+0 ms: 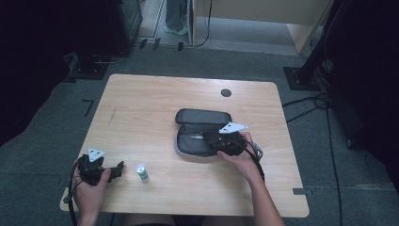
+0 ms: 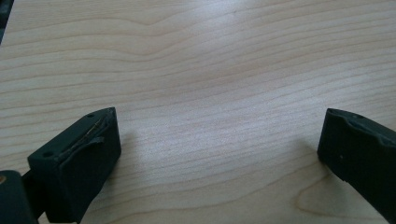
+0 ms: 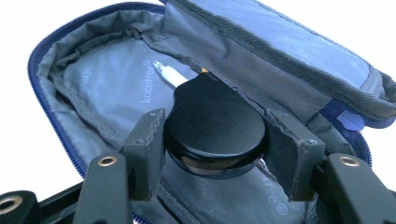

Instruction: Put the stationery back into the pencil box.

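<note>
Currently | high view: right gripper (image 1: 221, 140) over open pouch (image 1: 197, 132); left gripper (image 1: 101, 170) idle, bottle (image 1: 141, 172) just beside | left gripper view: jaws spread, empty | right gripper view: both jaws clamp black disc (image 3: 215, 135) inside pouch (image 3: 116, 79); lower squarely, avoid lining, then release.

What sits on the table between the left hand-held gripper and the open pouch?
In the high view, a small upright bottle stands between the left hand-held gripper and the open pouch; the remaining table there is bare wood.
</note>
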